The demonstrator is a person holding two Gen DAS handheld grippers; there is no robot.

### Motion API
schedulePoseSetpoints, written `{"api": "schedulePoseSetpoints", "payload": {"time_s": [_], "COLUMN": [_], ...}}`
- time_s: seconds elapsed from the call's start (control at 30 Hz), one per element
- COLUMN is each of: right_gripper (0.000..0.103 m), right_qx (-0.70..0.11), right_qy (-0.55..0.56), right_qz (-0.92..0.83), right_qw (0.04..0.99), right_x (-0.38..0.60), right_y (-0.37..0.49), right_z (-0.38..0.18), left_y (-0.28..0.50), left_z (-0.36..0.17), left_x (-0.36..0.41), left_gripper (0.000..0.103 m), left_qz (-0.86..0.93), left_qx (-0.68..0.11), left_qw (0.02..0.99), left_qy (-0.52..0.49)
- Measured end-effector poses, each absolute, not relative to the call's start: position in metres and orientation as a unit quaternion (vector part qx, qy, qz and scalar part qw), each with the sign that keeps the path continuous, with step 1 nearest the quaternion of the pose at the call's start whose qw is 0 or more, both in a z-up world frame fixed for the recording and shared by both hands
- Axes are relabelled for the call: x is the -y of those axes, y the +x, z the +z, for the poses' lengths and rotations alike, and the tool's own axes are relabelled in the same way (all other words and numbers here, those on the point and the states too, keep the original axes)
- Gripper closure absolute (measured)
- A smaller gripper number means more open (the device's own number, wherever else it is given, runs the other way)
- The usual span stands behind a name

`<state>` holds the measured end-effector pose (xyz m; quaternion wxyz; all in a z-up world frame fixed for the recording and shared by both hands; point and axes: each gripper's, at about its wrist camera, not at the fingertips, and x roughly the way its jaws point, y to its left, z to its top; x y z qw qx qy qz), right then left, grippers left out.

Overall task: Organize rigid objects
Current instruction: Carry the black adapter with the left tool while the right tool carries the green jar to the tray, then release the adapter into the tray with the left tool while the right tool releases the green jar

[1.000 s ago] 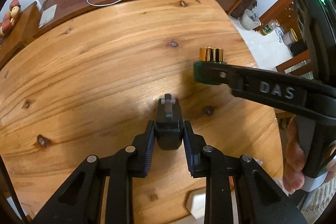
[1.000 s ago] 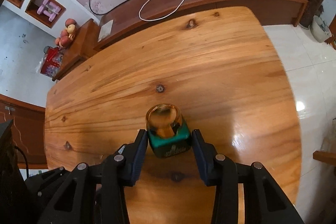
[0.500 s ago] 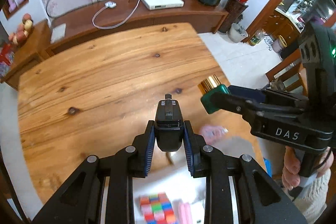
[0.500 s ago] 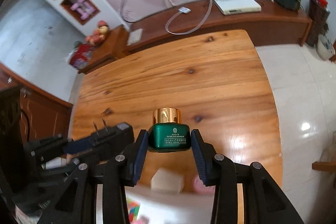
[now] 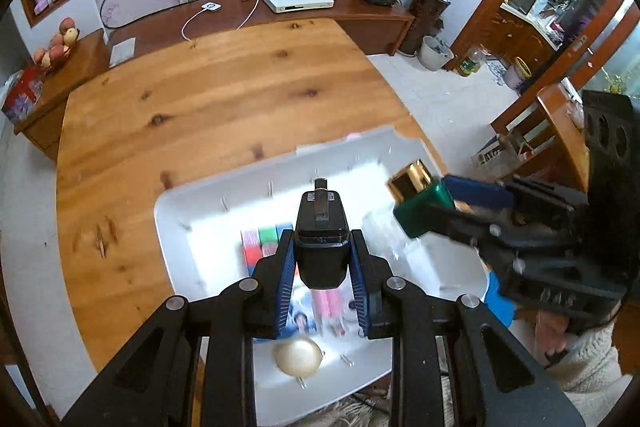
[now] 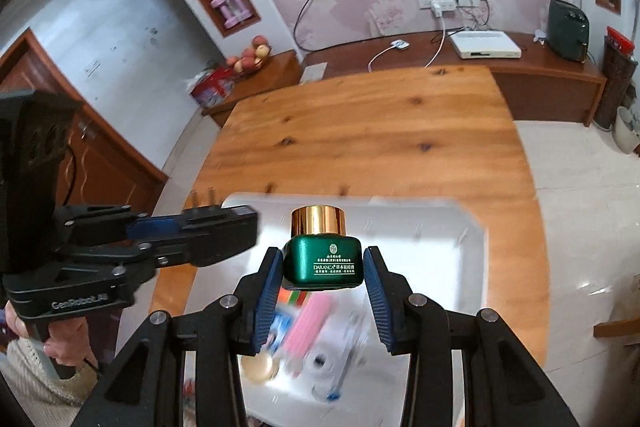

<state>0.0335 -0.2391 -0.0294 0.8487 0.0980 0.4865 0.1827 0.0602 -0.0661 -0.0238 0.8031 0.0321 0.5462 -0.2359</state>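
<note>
Green jar [image 6: 322, 264], black plug [image 5: 321, 233], one each

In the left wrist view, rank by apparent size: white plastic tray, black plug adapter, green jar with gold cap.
1. White plastic tray.
2. Black plug adapter, enlarged by nearness to the camera.
3. Green jar with gold cap, partly hidden.

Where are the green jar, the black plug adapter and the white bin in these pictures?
green jar [image 6: 323, 265]: right wrist view, front label face of its body.
black plug adapter [image 5: 321, 239]: left wrist view, top of its black body.
white bin [image 5: 172, 227]: left wrist view, bare left wall near the rim.
</note>
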Motion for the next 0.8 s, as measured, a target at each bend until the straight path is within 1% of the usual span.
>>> {"api": "schedulePoseSetpoints", "payload": {"time_s": [0.1, 0.23, 0.37, 0.57, 0.8], "right_gripper": [0.061, 0.061, 0.061, 0.061, 0.061], "right_qx": [-0.493, -0.53, -0.563, -0.588, -0.607], "right_qy": [0.089, 0.094, 0.092, 0.094, 0.085], "right_qz": [0.164, 0.148, 0.13, 0.103, 0.089], "right_qw": [0.85, 0.83, 0.811, 0.796, 0.785], "right_x": [0.231, 0.23, 0.232, 0.244, 0.247], "right_y": [0.009, -0.005, -0.014, -0.011, -0.013], "right_z": [-0.049, -0.081, -0.111, -0.129, -0.147], "left_y": [0.044, 0.035, 0.029, 0.027, 0.051], "left_z": [-0.043, -0.071, -0.093, -0.105, -0.112], "left_x": [0.068, 0.072, 0.078, 0.093, 0.107], "left_gripper": [0.075, 0.075, 0.075, 0.075, 0.075], "left_qz": [-0.224, -0.215, -0.22, -0.222, -0.206], "left_qx": [-0.543, -0.56, -0.579, -0.577, -0.565], "left_qw": [0.808, 0.798, 0.783, 0.784, 0.797], "left_qy": [0.043, 0.062, 0.059, 0.062, 0.058]}}
